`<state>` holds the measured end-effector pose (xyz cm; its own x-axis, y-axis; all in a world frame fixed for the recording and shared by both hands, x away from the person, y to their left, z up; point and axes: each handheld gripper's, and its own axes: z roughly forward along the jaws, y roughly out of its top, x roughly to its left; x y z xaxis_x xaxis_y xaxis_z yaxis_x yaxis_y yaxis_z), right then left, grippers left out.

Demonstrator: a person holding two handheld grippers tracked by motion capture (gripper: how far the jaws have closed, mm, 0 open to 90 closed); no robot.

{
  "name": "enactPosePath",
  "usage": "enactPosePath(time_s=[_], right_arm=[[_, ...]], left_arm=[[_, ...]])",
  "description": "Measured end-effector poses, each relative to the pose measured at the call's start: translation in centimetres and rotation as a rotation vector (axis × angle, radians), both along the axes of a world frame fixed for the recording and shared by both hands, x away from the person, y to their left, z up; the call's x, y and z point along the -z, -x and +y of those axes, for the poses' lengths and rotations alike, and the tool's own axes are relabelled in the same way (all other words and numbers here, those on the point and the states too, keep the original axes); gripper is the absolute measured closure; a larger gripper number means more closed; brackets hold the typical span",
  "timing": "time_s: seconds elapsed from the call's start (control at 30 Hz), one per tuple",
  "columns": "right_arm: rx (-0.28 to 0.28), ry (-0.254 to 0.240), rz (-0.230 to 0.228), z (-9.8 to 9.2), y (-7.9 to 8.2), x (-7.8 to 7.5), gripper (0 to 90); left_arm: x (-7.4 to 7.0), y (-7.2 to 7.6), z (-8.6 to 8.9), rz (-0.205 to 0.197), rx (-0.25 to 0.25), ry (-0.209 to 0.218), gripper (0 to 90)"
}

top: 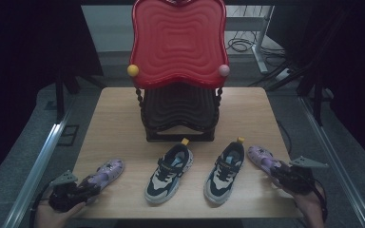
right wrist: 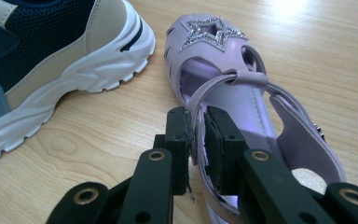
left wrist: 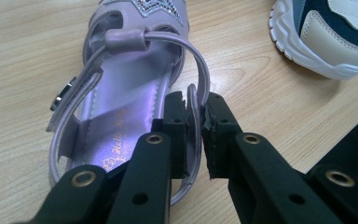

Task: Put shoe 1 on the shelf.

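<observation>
Two purple sandals lie on the wooden table [top: 123, 123]. The left sandal [top: 105, 173] [left wrist: 130, 88] sits at the table's front left; my left gripper [top: 83, 190] [left wrist: 196, 126] is shut on its heel strap, pads pinching the thin band. The right sandal [top: 261, 159] [right wrist: 228, 84], with a glittery star on its toe, lies at the front right; my right gripper [top: 278, 173] [right wrist: 196, 140] is shut on its side wall near the heel. Both sandals rest flat on the table.
Two navy, cream and white sneakers [top: 169, 172] [top: 225, 171] stand between the sandals. A red two-tier rack [top: 178, 42] with a dark lower shelf [top: 180, 114] rises at the back centre. Metal rails run along both table sides.
</observation>
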<state>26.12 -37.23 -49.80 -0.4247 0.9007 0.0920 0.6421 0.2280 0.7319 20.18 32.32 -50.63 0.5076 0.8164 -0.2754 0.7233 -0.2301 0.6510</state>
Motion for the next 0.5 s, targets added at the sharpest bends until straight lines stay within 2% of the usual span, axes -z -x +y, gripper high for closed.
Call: enactPosePath(time_s=[0.1, 0.3, 0.5], right_arm=[[-0.004, 0.000, 0.007, 0.01, -0.10, 0.18, 81.1], [-0.017, 0.022, 0.001, 0.12, -0.16, 0.22, 84.7], [-0.019, -0.007, -0.005, -0.04, -0.17, 0.31, 85.3]], left_arm=[[0.07, -0.03, 0.01, 0.003, 0.001, 0.007, 80.7], [-0.02, -0.15, -0.26, 0.002, 0.000, -0.006, 85.1], [-0.18, -0.21, -0.03, -0.006, -0.012, 0.010, 86.9]])
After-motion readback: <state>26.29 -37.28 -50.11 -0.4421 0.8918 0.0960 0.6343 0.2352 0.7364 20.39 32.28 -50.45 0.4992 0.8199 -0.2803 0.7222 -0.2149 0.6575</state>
